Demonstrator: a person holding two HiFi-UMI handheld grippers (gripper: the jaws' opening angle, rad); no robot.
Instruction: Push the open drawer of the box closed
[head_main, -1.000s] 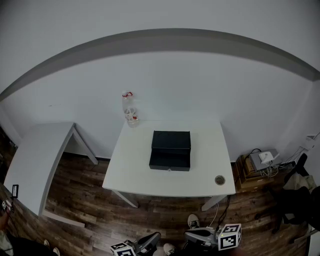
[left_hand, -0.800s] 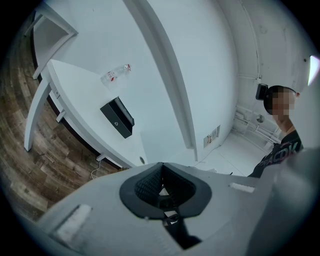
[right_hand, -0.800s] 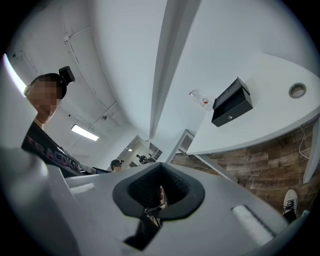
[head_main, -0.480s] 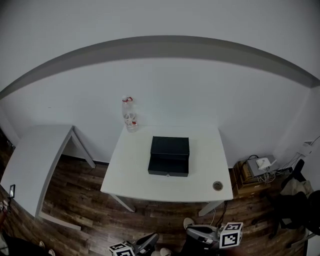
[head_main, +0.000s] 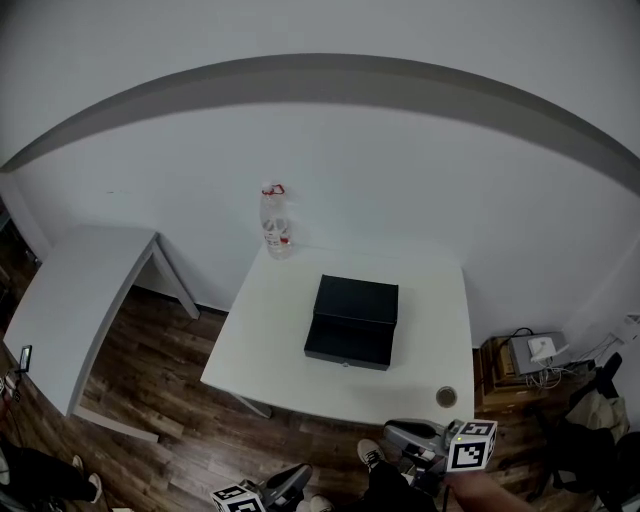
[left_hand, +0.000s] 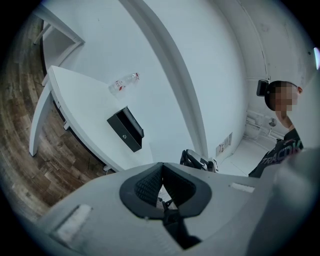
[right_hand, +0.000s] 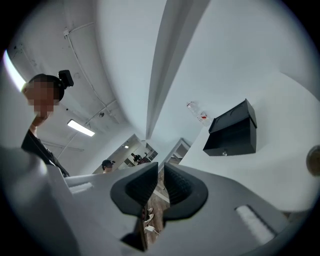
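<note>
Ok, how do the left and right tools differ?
The left tool has its jaws pressed together; the right tool has them slightly apart, having just been opening, nothing between. In head view, right tool sits nearer the white rectangular table than left tool. Both are empty, short of the black drawer box.

Left gripper (head_main: 300, 474) largely cut off by the head view's bottom edge, bottle (head_main: 276, 220) label print too small to read, small round object (head_main: 446, 397) near the table (head_main: 270, 340) corner unidentifiable, drawer (head_main: 349, 343) interior too dark to make out.
</note>
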